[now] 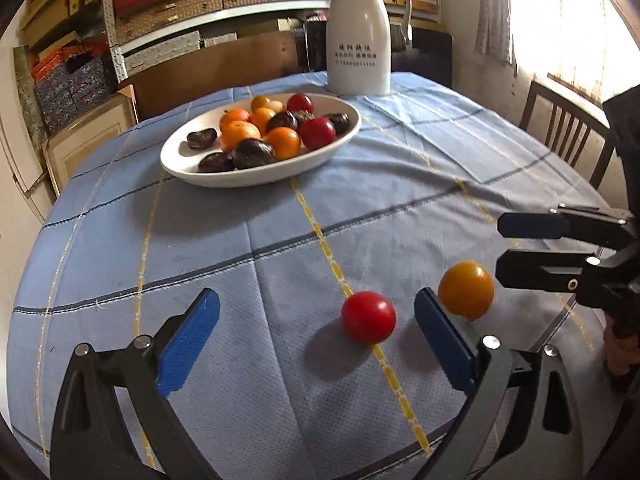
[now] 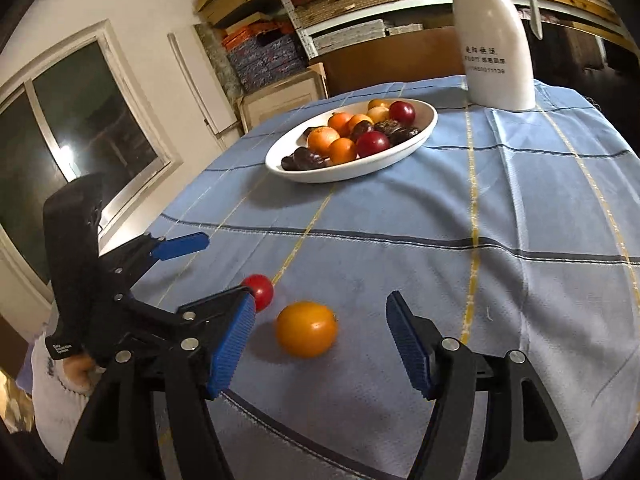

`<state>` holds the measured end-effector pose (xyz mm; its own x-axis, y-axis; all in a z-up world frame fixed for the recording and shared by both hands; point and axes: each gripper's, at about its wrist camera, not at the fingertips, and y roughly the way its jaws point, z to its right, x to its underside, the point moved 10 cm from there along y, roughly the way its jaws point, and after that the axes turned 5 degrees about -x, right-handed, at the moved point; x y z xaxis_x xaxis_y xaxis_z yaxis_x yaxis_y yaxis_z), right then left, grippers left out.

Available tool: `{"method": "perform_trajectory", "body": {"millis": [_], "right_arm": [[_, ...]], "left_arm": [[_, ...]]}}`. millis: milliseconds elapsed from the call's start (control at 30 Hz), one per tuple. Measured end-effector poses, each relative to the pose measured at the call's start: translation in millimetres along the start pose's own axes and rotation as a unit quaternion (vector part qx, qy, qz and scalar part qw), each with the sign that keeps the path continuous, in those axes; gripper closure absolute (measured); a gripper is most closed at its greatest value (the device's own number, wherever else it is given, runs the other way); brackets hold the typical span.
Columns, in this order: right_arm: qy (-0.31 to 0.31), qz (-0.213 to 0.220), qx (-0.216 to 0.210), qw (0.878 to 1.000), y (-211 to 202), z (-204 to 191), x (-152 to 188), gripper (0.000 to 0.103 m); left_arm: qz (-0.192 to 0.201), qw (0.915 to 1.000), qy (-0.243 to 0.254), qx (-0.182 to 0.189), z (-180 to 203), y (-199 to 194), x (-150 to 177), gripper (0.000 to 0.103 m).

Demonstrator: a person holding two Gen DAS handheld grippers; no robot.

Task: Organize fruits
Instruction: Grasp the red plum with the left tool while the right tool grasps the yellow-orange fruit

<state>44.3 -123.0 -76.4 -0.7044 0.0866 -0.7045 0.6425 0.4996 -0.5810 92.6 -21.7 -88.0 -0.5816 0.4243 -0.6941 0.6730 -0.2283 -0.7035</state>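
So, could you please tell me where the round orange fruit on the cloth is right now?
In the right wrist view the round orange fruit lies on the blue checked tablecloth, just right of the small red fruit.

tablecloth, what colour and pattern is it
The tablecloth is light blue, checked with dark blue and yellow lines. The left wrist view shows it best.

You have two loose fruits on the tablecloth point(image 1: 280, 240), one red fruit point(image 1: 368, 317), one orange fruit point(image 1: 466, 290), one white dish point(image 1: 256, 176) heaped with fruit, one white jug point(image 1: 358, 32), two grippers, one chair point(image 1: 560, 128).
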Motion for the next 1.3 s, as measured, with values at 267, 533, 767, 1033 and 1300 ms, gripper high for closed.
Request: {"method": "perform_trajectory", "body": {"millis": [267, 533, 767, 1033, 1300], "right_arm": [[0.012, -0.019, -0.002, 1.000, 4, 2, 7, 0.034], [0.018, -0.034, -0.005, 0.999, 10, 2, 11, 0.034], [0.010, -0.051, -0.016, 0.999, 15, -4, 15, 0.039], [0.001, -0.083, -0.029, 0.996, 25, -12, 24, 0.051], [0.017, -0.091, -0.037, 0.995, 29, -9, 26, 0.064]], "left_arm": [[-0.018, 0.9994, 0.019, 0.021, 11, 7, 3, 0.038], [-0.045, 0.9961, 0.033, 0.069, 30, 15, 10, 0.070], [-0.053, 0.9948, 0.014, 0.086, 28, 19, 11, 0.073], [-0.054, 0.9942, -0.016, 0.092, 17, 20, 10, 0.073], [-0.053, 0.9944, -0.013, 0.091, 18, 20, 11, 0.073]]}}
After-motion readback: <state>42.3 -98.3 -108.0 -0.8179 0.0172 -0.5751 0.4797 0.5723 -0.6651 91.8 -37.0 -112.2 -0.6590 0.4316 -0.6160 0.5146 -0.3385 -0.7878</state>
